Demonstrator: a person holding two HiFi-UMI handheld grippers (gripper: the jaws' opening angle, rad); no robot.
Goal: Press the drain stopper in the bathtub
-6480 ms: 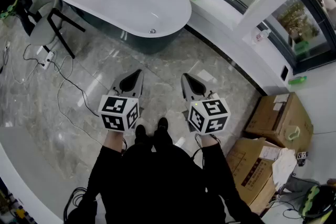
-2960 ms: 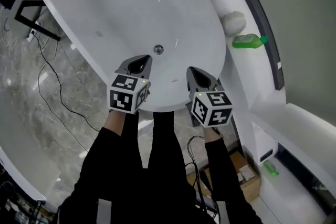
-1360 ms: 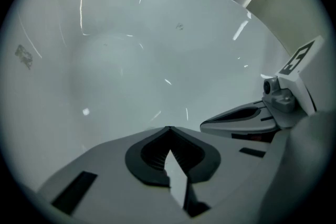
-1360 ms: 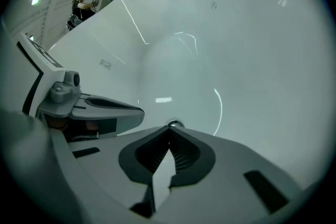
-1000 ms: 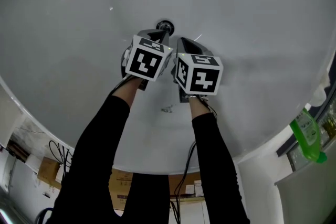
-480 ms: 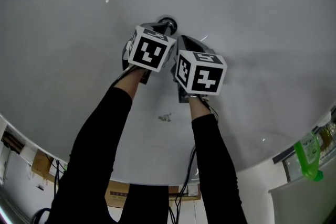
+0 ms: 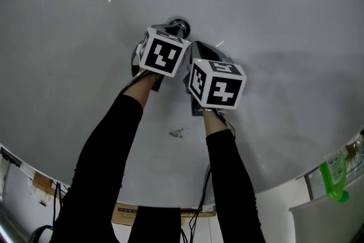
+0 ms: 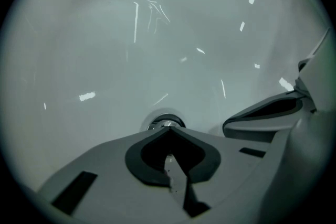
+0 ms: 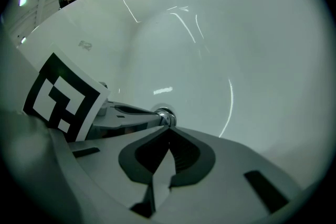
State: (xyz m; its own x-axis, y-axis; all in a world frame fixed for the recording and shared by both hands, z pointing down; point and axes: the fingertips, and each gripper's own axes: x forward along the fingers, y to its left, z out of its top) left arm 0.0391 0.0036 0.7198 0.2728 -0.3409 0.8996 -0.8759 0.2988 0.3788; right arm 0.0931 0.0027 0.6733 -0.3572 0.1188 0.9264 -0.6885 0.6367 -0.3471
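The chrome drain stopper (image 7: 180,25) sits in the floor of the white bathtub (image 7: 284,20). My left gripper (image 7: 169,29) is shut, and its tip lies on or right at the stopper's near edge; its marker cube hides the contact. In the left gripper view the stopper (image 8: 165,123) shows just past the closed tips of the left gripper (image 8: 168,129). My right gripper (image 7: 197,44) is shut and empty, close beside the left one, slightly short of the drain. In the right gripper view the stopper (image 9: 166,116) lies beyond the right gripper (image 9: 169,129), with the left gripper's tip against it.
The tub's curved white walls rise on all sides. A small speck of debris (image 7: 176,134) lies on the tub floor nearer the person. A green bottle (image 7: 335,179) stands on the ledge outside the rim at lower right. Cardboard boxes (image 7: 38,182) show beyond the rim at lower left.
Since 6.5 s ago the person walked to the tub and leaned in, bringing both grippers down to the drain. Over the last second they have stayed almost still at the stopper.
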